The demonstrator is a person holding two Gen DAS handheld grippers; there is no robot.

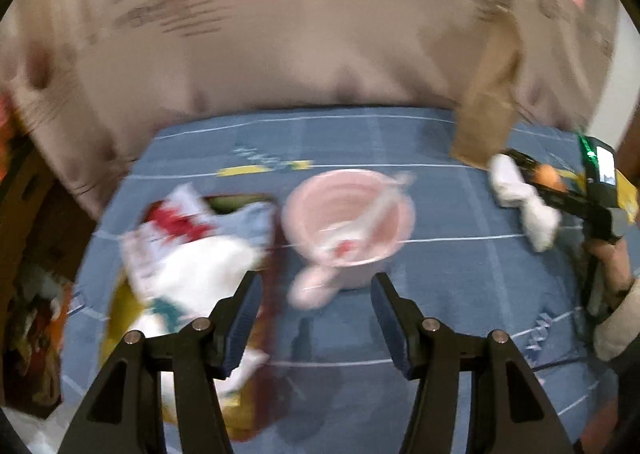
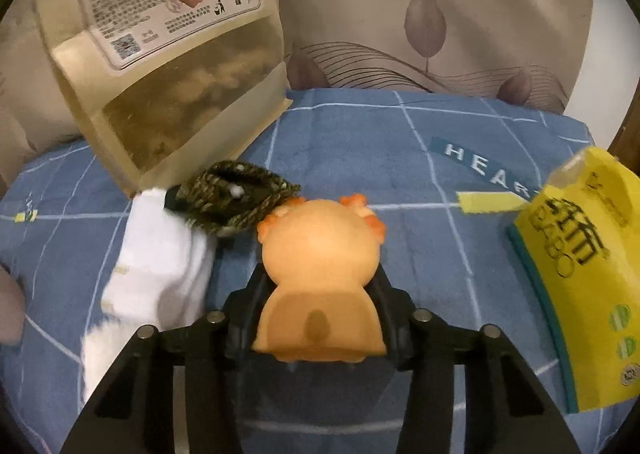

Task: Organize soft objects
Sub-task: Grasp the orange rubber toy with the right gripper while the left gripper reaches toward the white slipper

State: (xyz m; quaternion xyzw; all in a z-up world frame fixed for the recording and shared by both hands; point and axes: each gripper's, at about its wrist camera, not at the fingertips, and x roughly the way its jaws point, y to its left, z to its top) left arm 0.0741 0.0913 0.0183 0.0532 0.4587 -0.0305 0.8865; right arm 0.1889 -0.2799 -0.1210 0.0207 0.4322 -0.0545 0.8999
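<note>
Your right hand-held gripper (image 2: 320,294) is pinching a soft orange animal-shaped squeeze toy (image 2: 320,274) between its 2 fingers, above the blue checked bedsheet (image 2: 420,174). Just left of the toy, a white folded cloth (image 2: 156,258) is lying against a dark green coiled rope (image 2: 240,194). Your left hand-held gripper (image 1: 316,318) is hanging spread wide, holding nothing, near a pink plastic bowl (image 1: 348,214).

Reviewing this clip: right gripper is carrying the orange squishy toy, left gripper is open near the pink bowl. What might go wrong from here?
The orange toy bulges out of the right gripper, held low on its body, so it may squeeze free. The open left gripper sits close over the pink bowl in a blurred frame; it might knock the bowl.
</note>
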